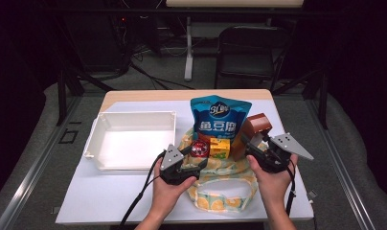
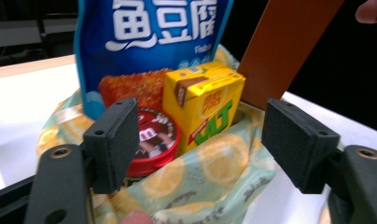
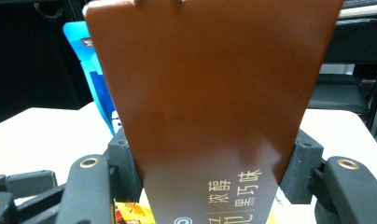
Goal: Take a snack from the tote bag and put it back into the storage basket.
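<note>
A lemon-print cloth bag lies open on the table near the front edge. In it stand a blue snack pouch, a yellow drink carton and a red round tin. My right gripper is shut on the lower end of a tall brown box, which it holds upright at the bag's right side; its pads press both sides of the box. My left gripper stands open at the bag's left edge, with the tin, the carton and the cloth ahead of its jaws.
An empty white plastic tray sits on the left half of the white table top. Beyond the table's far edge are a black chair and a table leg on a dark floor.
</note>
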`<state>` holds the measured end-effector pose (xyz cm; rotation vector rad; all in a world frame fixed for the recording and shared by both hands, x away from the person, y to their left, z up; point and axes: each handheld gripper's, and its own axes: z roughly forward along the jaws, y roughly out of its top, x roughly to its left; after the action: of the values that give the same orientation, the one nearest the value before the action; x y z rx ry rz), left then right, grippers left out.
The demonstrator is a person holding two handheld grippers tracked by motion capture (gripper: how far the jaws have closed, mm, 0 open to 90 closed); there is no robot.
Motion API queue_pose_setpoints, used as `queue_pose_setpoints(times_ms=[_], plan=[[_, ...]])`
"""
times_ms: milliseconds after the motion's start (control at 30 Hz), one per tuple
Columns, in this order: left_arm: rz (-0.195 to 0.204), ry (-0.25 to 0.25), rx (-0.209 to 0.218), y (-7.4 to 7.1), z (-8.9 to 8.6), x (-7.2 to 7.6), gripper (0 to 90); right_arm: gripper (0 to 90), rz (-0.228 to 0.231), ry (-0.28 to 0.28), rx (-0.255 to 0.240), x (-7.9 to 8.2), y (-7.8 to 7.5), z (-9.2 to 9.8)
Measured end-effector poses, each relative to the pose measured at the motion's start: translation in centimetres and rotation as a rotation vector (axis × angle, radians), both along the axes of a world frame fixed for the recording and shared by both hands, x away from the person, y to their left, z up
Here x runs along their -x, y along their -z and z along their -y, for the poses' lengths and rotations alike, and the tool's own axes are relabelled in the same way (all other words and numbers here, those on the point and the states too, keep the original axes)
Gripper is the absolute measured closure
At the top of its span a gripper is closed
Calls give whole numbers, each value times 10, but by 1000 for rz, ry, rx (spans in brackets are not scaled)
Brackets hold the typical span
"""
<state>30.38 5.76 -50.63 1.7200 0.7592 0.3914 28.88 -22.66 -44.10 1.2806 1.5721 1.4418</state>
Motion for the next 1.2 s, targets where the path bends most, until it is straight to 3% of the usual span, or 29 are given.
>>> queue_pose_setpoints(times_ms=[233, 500, 667, 700, 967, 1133, 1167, 1200], plan=[[29, 63, -14, -5, 7, 4, 208, 374, -2, -15, 4, 8, -7, 1], [25, 68, -24, -8, 10, 6, 176, 375, -12, -42, -11, 18, -13, 0], [25, 99, -18, -10, 11, 8, 160, 375, -21, -77, -15, 20, -12, -9], [36, 78, -25, -10, 13, 10, 160, 374, -21, -83, -16, 21, -12, -11], [61, 156, -55, -13, 20, 15, 180, 374, -23, -136, -34, 24, -12, -26], [92, 143, -76, -14, 27, 19, 179, 374, -35, -170, -32, 26, -10, -37], [84, 173, -76, -15, 27, 18, 187, 374, -38, -180, -33, 26, -9, -39], [92, 151, -77, -14, 29, 19, 189, 374, -40, -184, -35, 27, -9, -41]])
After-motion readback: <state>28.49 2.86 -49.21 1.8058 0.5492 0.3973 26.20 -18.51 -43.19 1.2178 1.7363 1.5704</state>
